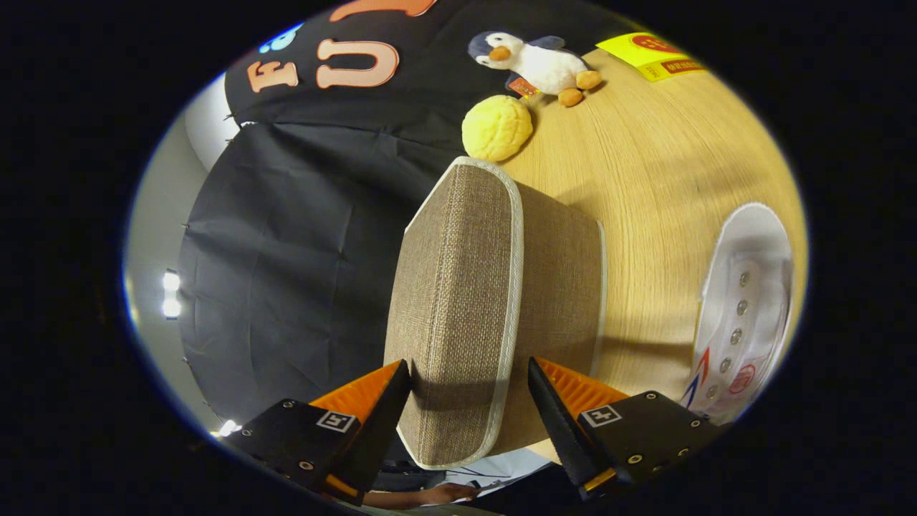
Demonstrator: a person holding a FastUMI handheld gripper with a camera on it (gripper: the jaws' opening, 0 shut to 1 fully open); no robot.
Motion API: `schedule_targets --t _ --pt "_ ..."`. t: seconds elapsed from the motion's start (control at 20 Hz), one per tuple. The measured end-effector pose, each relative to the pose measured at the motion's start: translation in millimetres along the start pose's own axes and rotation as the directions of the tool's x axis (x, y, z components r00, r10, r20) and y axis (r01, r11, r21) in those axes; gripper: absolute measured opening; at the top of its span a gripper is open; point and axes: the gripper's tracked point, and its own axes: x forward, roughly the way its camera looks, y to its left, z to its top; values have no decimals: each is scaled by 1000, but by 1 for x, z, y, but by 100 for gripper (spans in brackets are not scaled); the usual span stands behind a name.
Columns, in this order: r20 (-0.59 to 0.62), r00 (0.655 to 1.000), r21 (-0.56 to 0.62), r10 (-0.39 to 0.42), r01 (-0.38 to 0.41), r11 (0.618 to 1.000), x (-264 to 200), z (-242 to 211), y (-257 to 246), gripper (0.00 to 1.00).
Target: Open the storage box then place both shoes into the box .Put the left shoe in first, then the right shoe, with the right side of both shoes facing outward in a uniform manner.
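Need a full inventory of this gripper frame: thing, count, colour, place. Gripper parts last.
storage box: 1, brown woven fabric with pale trim, on the table, between the fingers and extending ahead of them
white shoe: 1, white with metal eyelets and red-blue marks, on the table beside the box
yellow ball: 1, yellow and bumpy, on the table just beyond the box
penguin plush: 1, white, grey and orange, on the table beyond the ball
yellow card: 1, yellow with red print, on the table near the penguin
table: 1, light wood
a person's hand: 1, below the box, behind the fingers
hand-held gripper: 1, black with orange fingers, open, fingers either side of the box, contact unclear
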Motion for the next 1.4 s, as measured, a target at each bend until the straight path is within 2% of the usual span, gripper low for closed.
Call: schedule_targets --t 0.15,0.25,0.3,0.4,0.55,0.65,0.7,0.75,0.85,0.9,1.0,1.4 --pt "6 1000 13 15 -15 1000 -1 1 3 97" --pt "15 999 31 38 -39 999 -8 5 9 92" --pt "24 999 37 38 -39 999 -12 7 10 83" --pt "33 998 45 48 -49 998 -24 9 11 74" --pt "45 996 56 77 -79 995 -41 10 18 66" --pt "74 989 66 127 -132 989 -52 16 32 59" --pt "86 985 62 148 -154 986 -53 19 39 52" --pt "83 985 46 152 -156 987 -52 17 43 49" --pt "69 990 30 122 -124 992 -45 13 40 43" --pt "69 990 38 126 -129 991 -42 13 44 35" --pt "76 981 52 179 -183 982 -39 15 65 27" --pt "121 960 -15 252 -252 968 -42 35 144 13"
